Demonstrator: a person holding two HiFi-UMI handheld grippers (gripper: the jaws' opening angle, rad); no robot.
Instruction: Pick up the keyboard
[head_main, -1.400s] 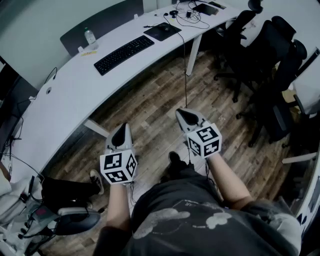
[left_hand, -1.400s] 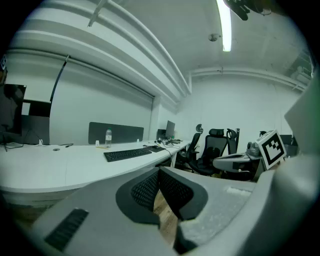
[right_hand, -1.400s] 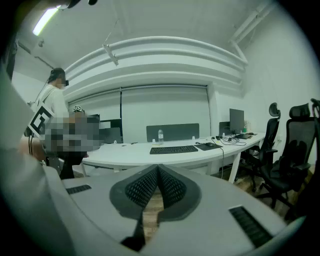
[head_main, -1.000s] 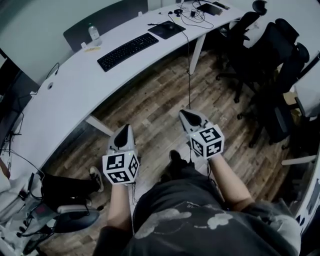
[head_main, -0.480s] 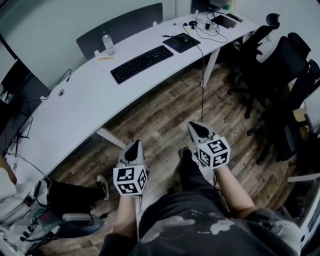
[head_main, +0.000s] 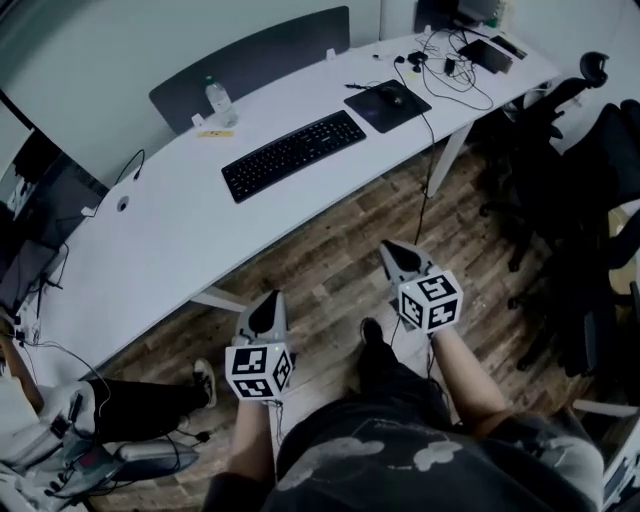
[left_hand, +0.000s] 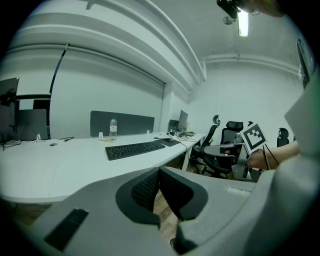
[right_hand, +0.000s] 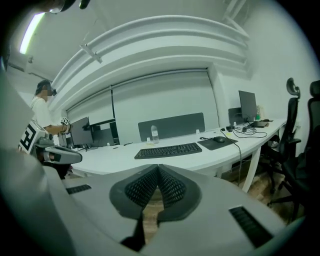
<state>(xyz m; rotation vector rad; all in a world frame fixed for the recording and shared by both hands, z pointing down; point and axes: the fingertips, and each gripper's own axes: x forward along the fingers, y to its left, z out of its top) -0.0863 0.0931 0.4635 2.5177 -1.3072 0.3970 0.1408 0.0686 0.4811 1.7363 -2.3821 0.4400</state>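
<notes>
Keyboard (head_main: 292, 155) sits on desk (head_main: 150, 250), well ahead of low-held left claw (head_main: 270, 298) and right claw (head_main: 390, 247), both clenched empty.

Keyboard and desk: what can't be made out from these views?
- keyboard: key legends too small in every view.
- water bottle: label too small, head view.
- cables at the far end of the desk: what they plug into; too small and tangled, head view.
- monitor: cut off by head view's left edge.
</notes>
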